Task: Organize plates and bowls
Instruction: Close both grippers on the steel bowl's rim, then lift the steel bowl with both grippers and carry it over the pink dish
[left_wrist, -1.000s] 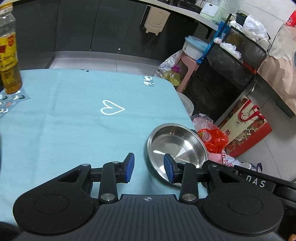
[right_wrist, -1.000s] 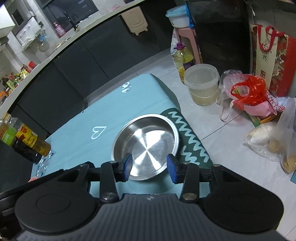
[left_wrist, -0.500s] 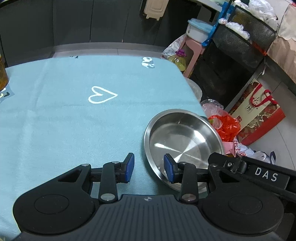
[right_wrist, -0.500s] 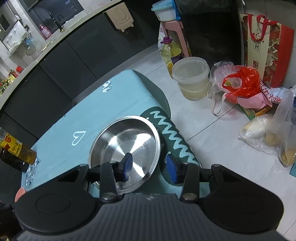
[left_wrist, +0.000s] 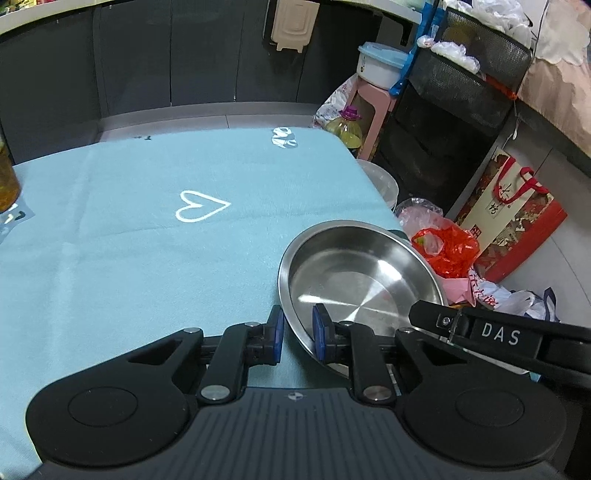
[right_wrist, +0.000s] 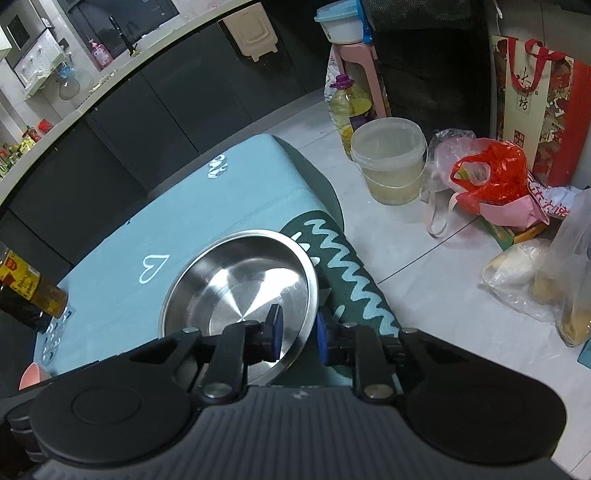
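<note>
A shallow stainless steel bowl (left_wrist: 362, 273) sits at the right edge of the table with the light blue cloth (left_wrist: 147, 236). My left gripper (left_wrist: 297, 334) straddles the bowl's near left rim, one blue pad outside and one inside, with a narrow gap. My right gripper (right_wrist: 298, 334) straddles the bowl's (right_wrist: 240, 284) near right rim in the same way, jaws nearly closed on it. The right gripper's black body shows at the right of the left wrist view (left_wrist: 498, 339).
An oil bottle (right_wrist: 26, 291) stands at the table's left side. Off the right table edge lie a plastic bucket (right_wrist: 388, 158), a red bag (right_wrist: 491, 173), a gift bag (right_wrist: 532, 99) and food bags (right_wrist: 546, 280) on the tiled floor. Dark cabinets stand behind.
Both grippers moved in onto the bowl's rim from opposite sides and narrowed their jaws around it. The bowl sits larger and closer in both views.
</note>
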